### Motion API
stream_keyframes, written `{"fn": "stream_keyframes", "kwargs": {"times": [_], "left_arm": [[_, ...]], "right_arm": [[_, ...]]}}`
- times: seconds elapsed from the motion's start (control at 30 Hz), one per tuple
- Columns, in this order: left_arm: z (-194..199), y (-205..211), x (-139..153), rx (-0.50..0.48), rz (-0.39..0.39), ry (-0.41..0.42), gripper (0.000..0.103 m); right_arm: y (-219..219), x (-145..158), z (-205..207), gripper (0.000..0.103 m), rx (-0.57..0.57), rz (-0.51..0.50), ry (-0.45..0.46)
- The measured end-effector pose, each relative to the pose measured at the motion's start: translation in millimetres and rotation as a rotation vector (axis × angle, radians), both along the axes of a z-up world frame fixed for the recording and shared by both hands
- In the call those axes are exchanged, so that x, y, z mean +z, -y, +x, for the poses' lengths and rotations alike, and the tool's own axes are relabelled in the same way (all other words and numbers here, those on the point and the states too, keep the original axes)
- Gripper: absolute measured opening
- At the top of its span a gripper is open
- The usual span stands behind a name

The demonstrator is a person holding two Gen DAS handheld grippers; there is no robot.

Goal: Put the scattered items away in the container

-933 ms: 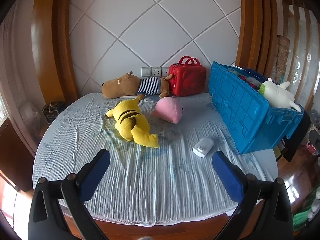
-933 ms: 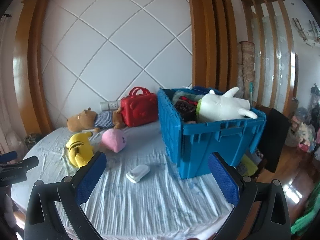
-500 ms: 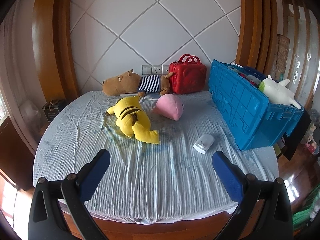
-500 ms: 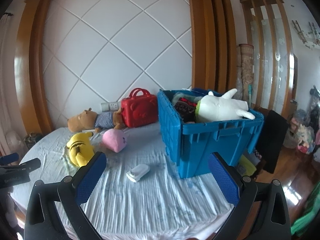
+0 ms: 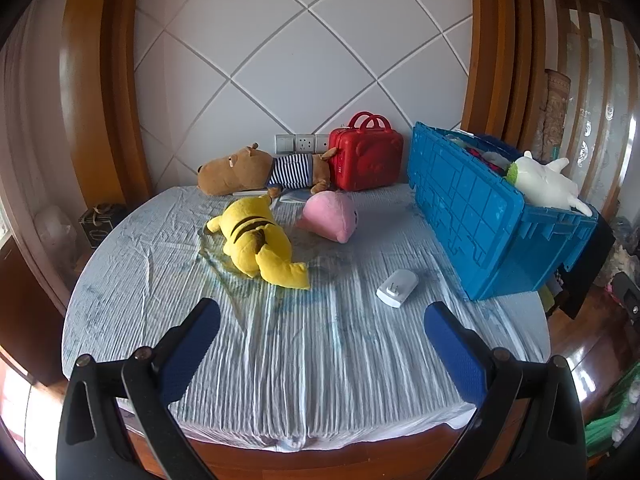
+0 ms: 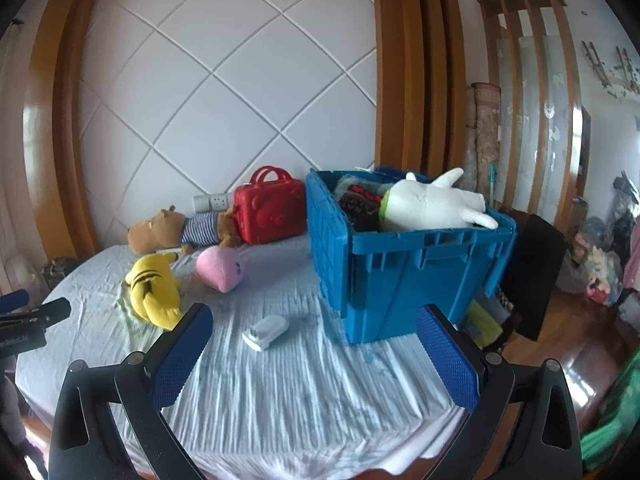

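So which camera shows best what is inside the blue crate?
The right wrist view: it looks over the crate rim at the white plush and dark items. The left wrist view shows mostly the crate's side wall.

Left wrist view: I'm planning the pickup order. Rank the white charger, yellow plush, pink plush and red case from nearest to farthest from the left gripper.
1. White charger, just ahead, towards the right finger of the left gripper.
2. Yellow plush, ahead and left.
3. Pink plush, mid-table, centre.
4. Red case, at the far wall.
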State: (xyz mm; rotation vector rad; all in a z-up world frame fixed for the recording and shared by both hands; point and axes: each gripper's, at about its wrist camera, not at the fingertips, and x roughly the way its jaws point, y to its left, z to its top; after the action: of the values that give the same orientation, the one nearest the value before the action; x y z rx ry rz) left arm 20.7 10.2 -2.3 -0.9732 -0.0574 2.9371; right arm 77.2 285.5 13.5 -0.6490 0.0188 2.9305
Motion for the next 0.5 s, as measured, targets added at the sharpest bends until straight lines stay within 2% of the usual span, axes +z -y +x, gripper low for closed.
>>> {"fn": "stream_keyframes", "kwargs": {"times": [0.5], "left_arm": [[-0.3,-1.4,-5.3,-0.006,0.006,0.013,0.103]], "right_arm": [[-2.6,-8.4,-0.6,0.103,-0.003,-0.002,0.038]]}}
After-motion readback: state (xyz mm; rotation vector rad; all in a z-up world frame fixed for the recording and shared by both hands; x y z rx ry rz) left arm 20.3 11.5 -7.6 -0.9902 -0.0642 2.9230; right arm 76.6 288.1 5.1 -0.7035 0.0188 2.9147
